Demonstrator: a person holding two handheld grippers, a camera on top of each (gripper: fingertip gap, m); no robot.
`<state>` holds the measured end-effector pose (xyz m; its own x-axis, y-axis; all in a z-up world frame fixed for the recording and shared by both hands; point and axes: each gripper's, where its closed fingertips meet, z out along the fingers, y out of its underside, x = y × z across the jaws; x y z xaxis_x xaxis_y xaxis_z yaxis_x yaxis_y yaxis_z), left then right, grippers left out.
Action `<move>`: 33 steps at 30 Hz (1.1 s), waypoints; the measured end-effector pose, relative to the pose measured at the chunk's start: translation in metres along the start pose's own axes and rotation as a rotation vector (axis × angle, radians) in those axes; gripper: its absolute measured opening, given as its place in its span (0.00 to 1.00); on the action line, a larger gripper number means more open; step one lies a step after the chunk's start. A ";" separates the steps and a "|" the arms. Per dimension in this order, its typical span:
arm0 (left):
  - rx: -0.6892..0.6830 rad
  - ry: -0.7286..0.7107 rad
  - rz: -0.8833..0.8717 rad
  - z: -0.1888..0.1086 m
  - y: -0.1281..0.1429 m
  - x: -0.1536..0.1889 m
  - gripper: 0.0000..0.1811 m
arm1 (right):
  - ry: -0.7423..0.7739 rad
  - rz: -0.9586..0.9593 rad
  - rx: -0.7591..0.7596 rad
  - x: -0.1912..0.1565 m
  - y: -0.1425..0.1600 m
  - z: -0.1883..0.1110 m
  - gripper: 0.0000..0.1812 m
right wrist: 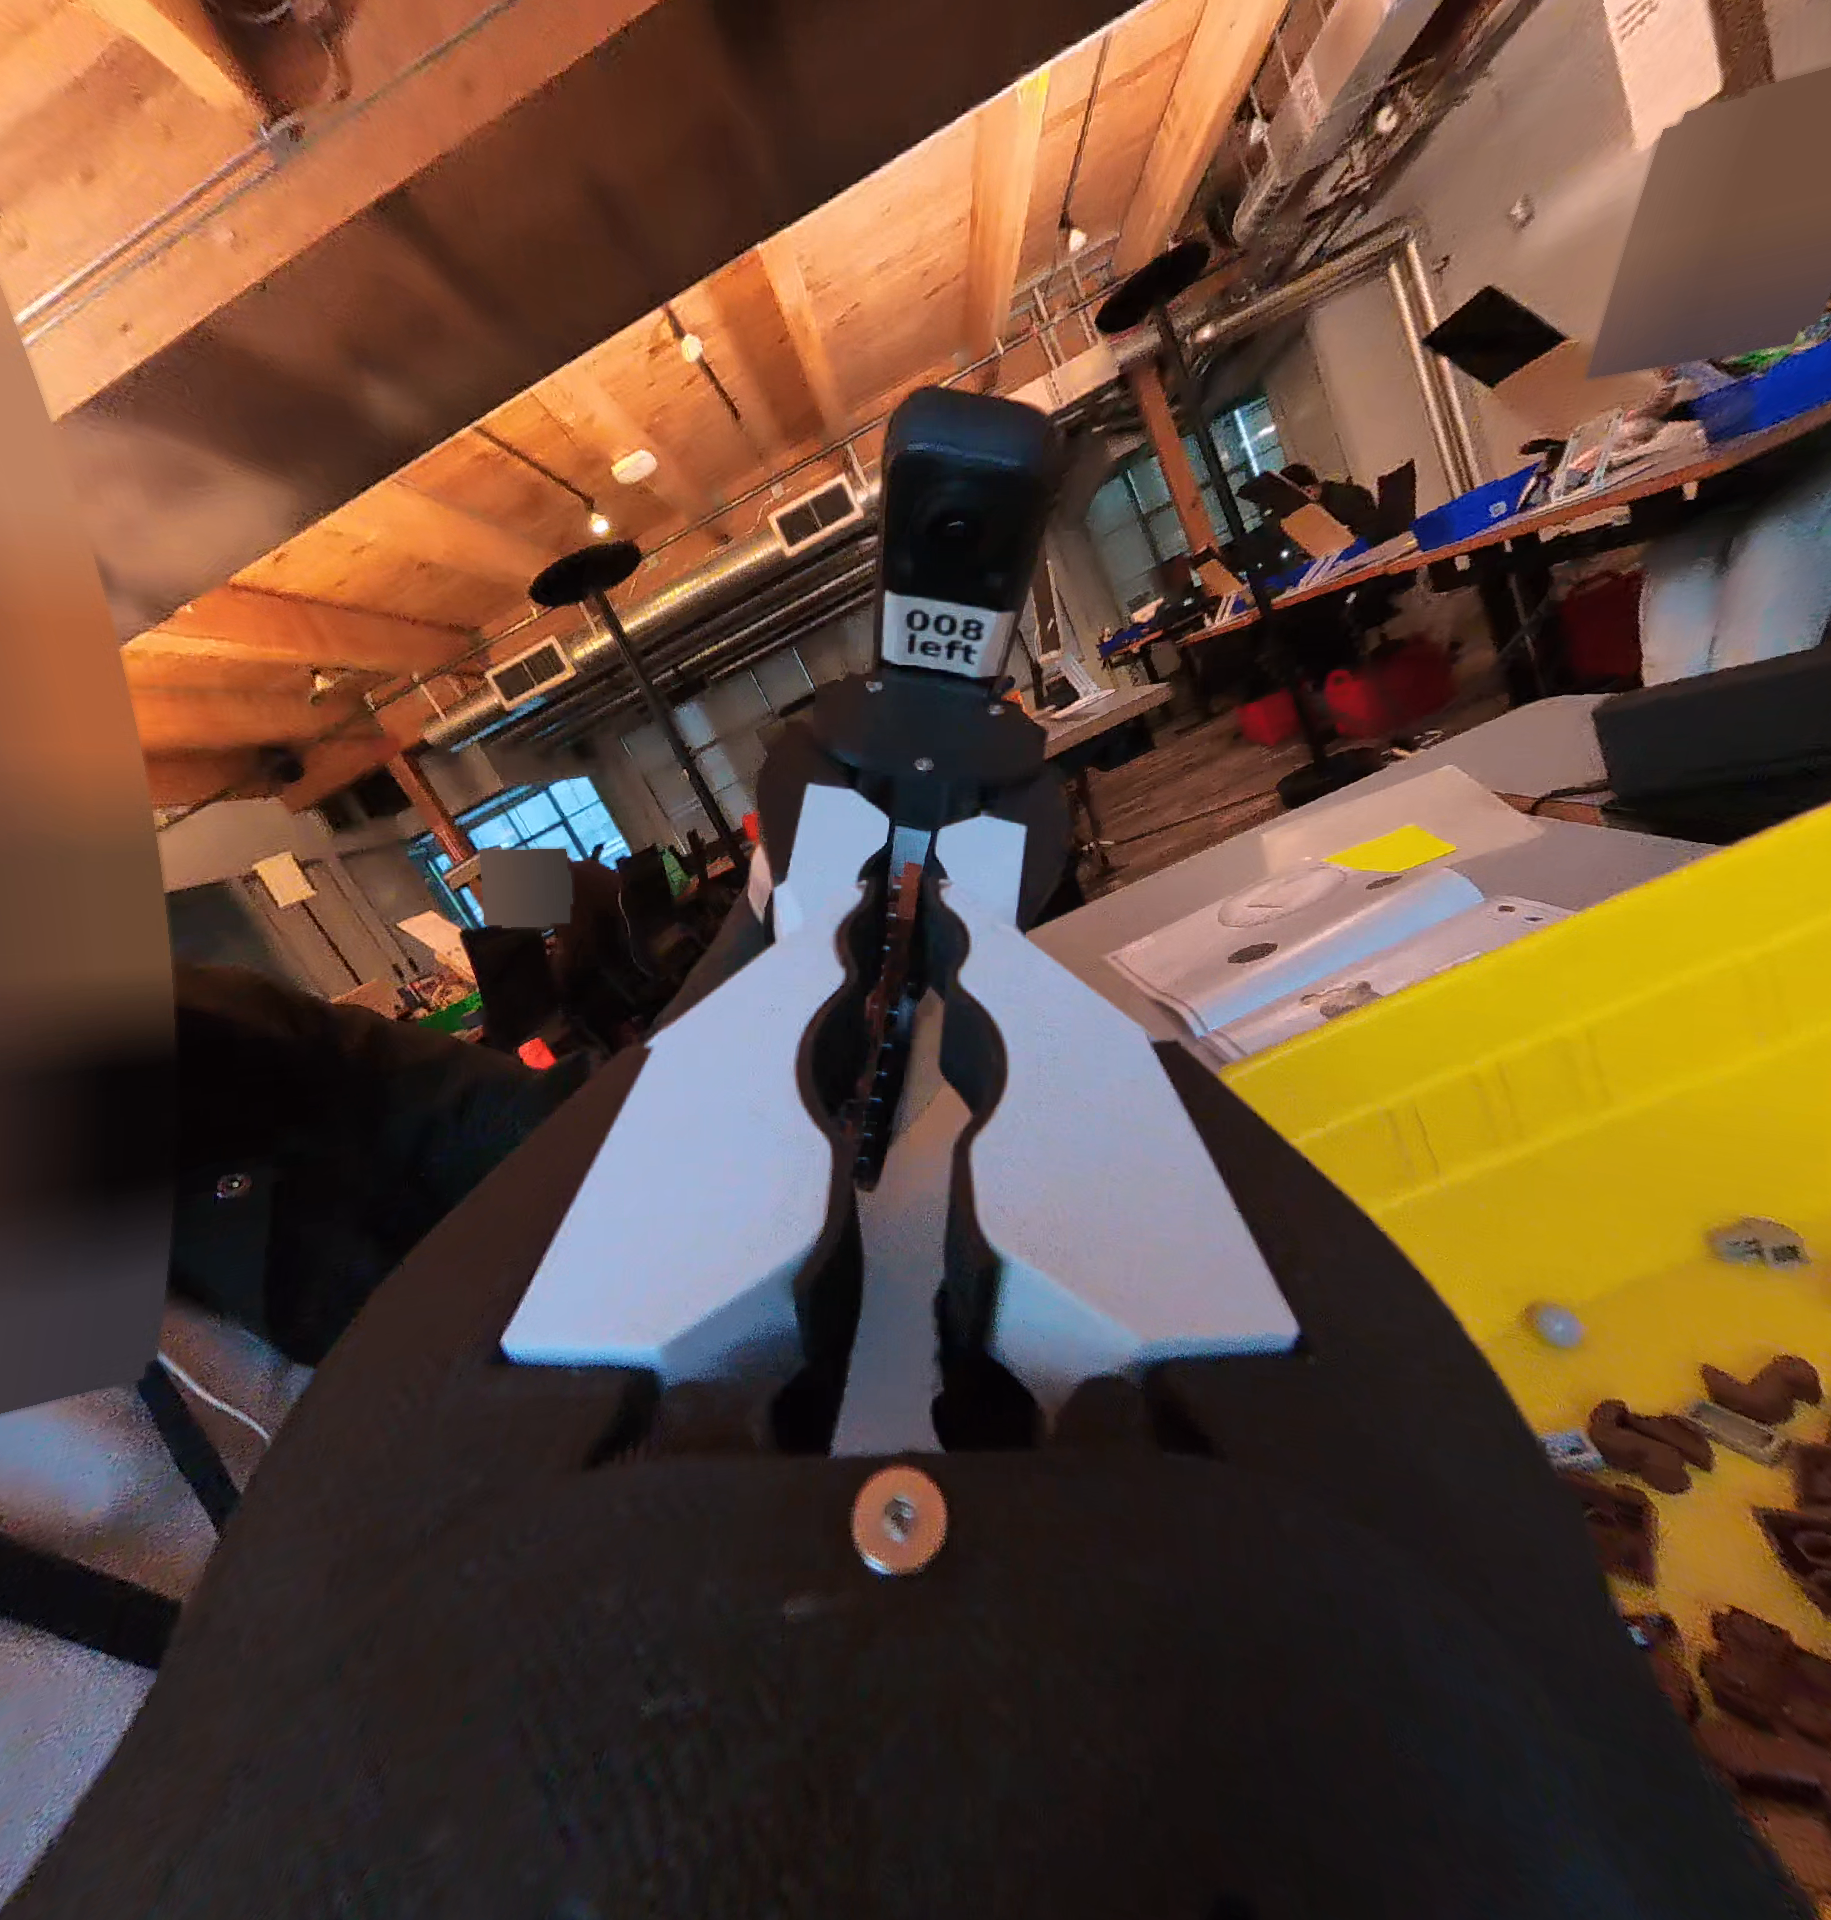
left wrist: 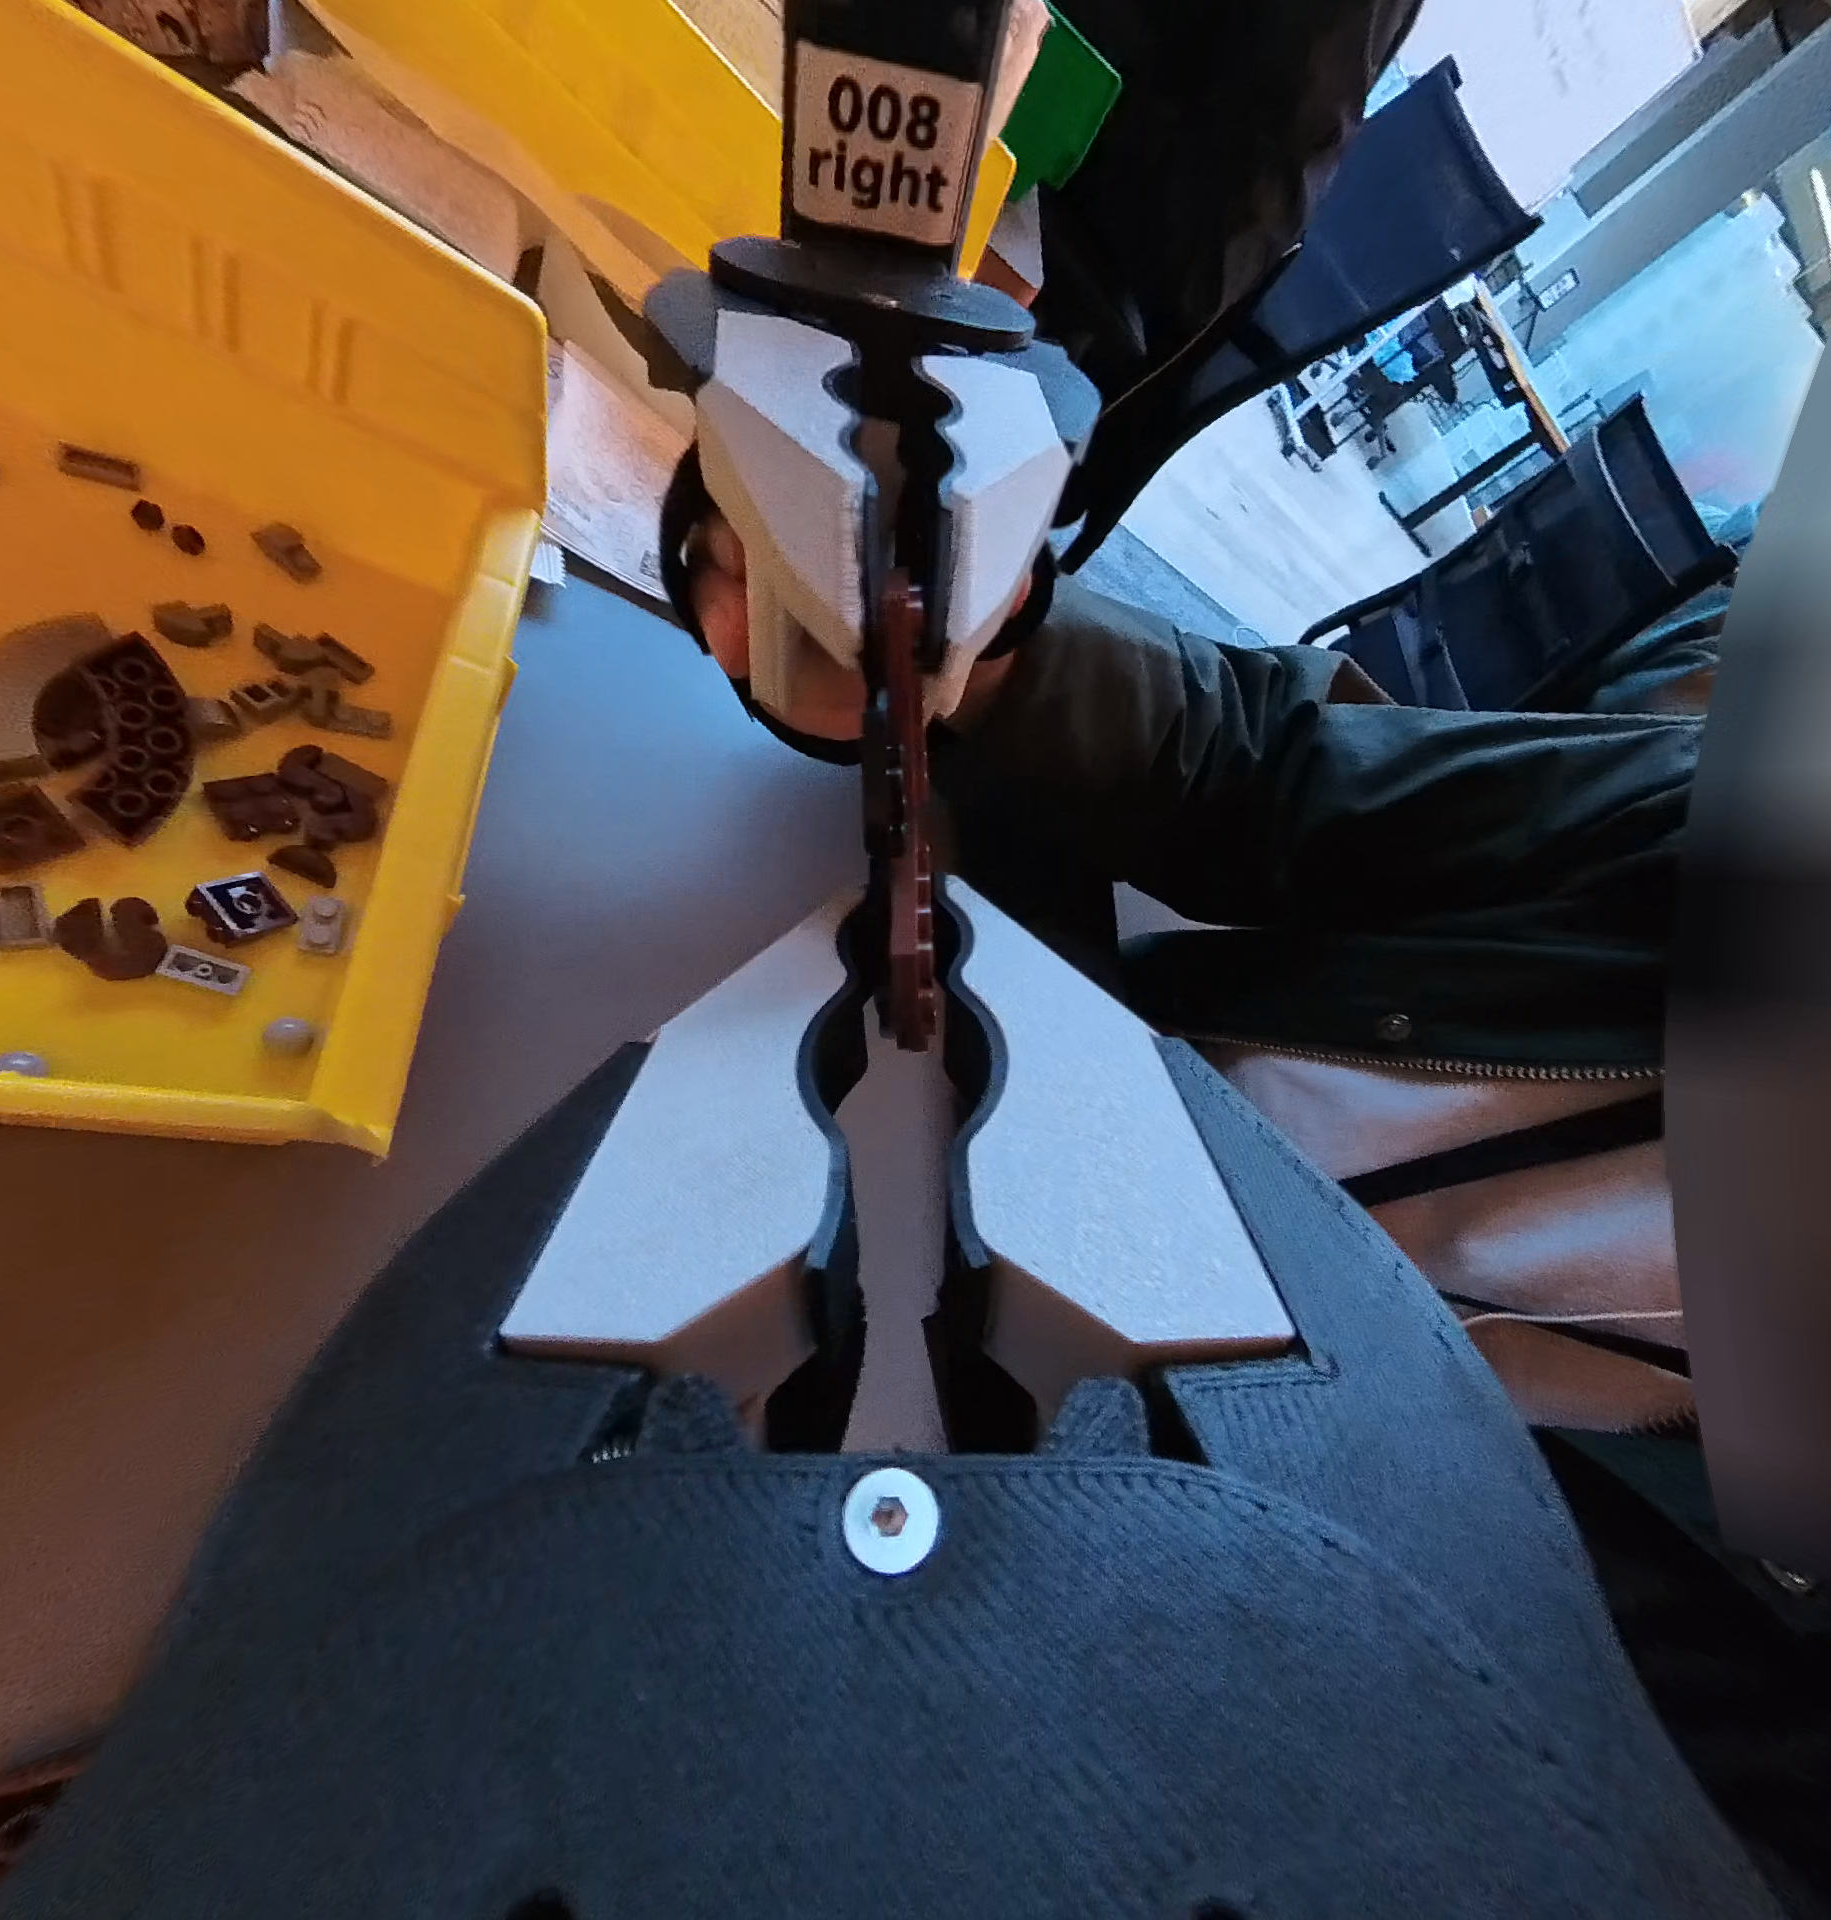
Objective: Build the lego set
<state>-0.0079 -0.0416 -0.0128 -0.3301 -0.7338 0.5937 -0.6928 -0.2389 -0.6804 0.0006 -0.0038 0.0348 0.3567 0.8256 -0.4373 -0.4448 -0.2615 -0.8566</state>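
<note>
A yellow plastic bin is seen on the grey tabletop, loose brown and grey lego pieces scattered inside. Beside its rim, a reddish-brown lego plate assembly is clamped edge-on by both left gripper and right gripper.

The left gripper and right gripper point straight at each other, tip to tip, raised off the surface. Both sets of jaws stand nearly closed, each pinching one end of the same thin reddish-brown plate held edge-on between them.
</note>
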 end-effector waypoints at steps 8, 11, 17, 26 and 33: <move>0.249 0.094 -0.051 -0.024 -0.032 0.001 0.08 | -0.026 0.074 0.094 0.001 -0.015 -0.007 0.01; 0.270 0.084 -0.049 -0.027 -0.033 -0.006 0.07 | -0.008 0.082 0.092 0.007 -0.013 -0.007 0.01; 0.323 0.074 -0.074 -0.027 -0.037 -0.018 0.03 | 0.016 0.129 0.121 0.018 -0.012 -0.010 0.02; 0.273 0.016 -0.013 -0.028 -0.029 -0.017 0.03 | 0.054 0.058 0.048 0.017 -0.004 -0.008 0.02; 0.289 0.041 0.020 -0.027 -0.032 -0.008 0.03 | -0.007 0.065 0.054 0.006 -0.008 -0.009 0.01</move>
<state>-0.0008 -0.0106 0.0155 -0.3717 -0.7156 0.5915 -0.4760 -0.4001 -0.7832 0.0133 -0.0015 0.0363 0.3201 0.8113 -0.4893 -0.5107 -0.2872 -0.8103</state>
